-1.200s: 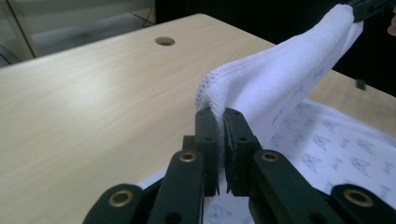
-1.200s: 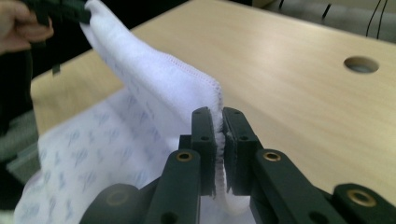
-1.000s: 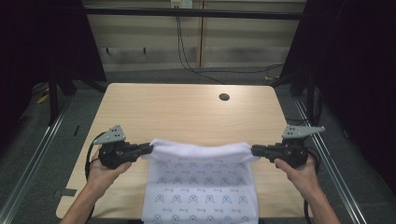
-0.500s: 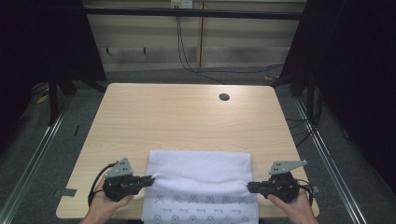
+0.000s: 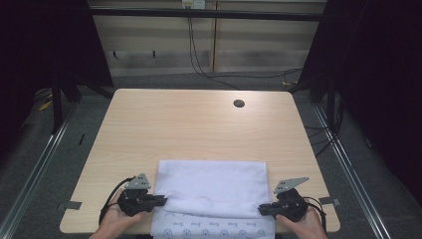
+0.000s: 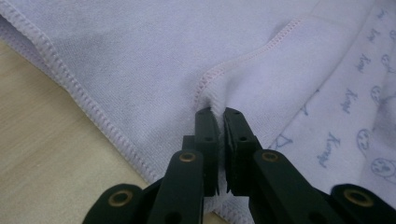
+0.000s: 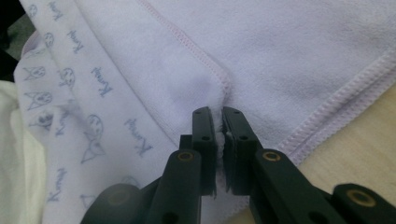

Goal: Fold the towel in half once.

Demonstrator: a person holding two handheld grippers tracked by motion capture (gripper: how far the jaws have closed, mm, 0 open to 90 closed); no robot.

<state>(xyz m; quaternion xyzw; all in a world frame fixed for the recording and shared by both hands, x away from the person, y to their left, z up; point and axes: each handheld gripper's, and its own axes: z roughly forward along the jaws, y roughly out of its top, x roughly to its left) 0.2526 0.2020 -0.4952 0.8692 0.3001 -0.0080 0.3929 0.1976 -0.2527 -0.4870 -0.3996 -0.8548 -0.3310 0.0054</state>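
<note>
Pale wooden table (image 5: 199,124) bears a folded white printed towel (image 5: 211,184); left gripper (image 5: 158,200) and right gripper (image 5: 263,209) clench its near corners, long axis left-right.

The far two thirds of the table (image 5: 199,124) lie bare, broken by one small dark hole (image 5: 239,103) near the far edge. The folded towel (image 5: 211,186) covers the middle of the near edge, with strips of bare wood on either side. The left tongs (image 5: 161,200) and right tongs (image 5: 263,209) sit at its near corners, each pinching cloth.
</note>
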